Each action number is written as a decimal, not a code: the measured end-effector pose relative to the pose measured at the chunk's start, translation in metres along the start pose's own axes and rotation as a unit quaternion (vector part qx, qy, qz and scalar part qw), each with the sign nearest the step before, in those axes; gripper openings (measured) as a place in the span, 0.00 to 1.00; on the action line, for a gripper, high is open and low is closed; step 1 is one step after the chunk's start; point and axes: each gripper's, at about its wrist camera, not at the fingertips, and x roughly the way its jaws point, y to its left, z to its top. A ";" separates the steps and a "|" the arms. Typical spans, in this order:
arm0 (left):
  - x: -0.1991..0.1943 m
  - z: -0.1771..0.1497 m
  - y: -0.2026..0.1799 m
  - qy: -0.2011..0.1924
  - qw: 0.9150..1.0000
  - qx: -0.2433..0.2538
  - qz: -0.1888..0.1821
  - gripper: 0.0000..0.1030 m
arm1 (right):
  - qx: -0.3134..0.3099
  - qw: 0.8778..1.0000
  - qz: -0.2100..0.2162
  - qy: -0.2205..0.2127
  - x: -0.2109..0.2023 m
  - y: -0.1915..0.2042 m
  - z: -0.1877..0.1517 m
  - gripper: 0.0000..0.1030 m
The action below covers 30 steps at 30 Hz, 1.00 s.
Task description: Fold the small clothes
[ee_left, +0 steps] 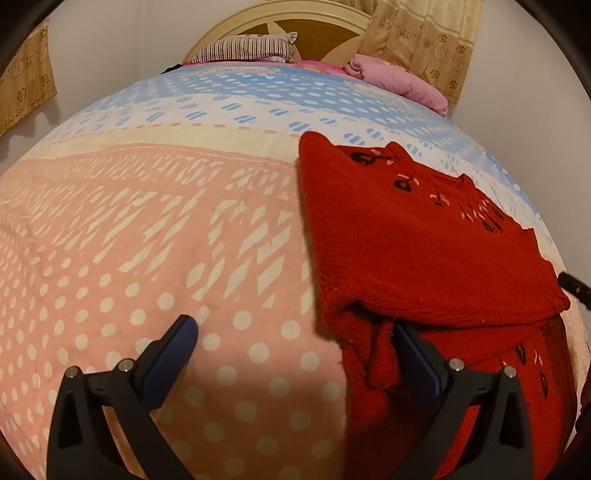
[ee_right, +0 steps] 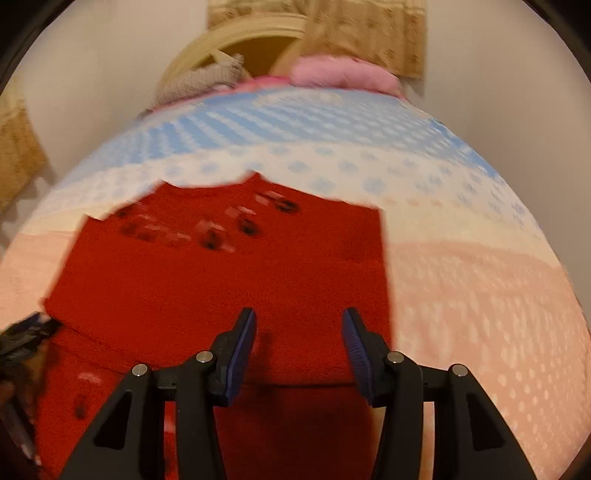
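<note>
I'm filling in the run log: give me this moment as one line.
garment: red sweater folded over on bedspread | left gripper: open, one finger at fold edge | right gripper: open above sweater, nothing held

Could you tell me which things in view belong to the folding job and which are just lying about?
Job: red knitted sweater, left gripper, right gripper.
Lying about: striped pillow, pink blanket, patterned bedspread, curtain.

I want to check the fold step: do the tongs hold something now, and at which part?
Nothing is held. The left tongs stand wide open at the edge of the red sweater; the right tongs are open above it, nothing between the pads.
</note>
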 end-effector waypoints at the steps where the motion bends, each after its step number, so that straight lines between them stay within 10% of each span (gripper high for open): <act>1: 0.000 0.000 0.000 0.000 1.000 0.001 0.001 1.00 | -0.006 1.000 0.011 -0.002 -0.001 0.007 0.002 0.49; 15: -0.063 -0.005 0.008 -0.075 0.997 0.016 -0.003 1.00 | -0.015 0.999 0.032 0.027 0.044 0.007 -0.019 0.51; 23: -0.003 0.008 -0.001 -0.004 0.997 0.042 0.071 1.00 | -0.005 0.998 0.052 0.022 0.036 0.003 -0.023 0.54; 30: -0.015 -0.001 0.023 -0.003 1.000 0.005 0.031 1.00 | 0.023 0.997 0.073 0.005 0.003 -0.010 -0.039 0.54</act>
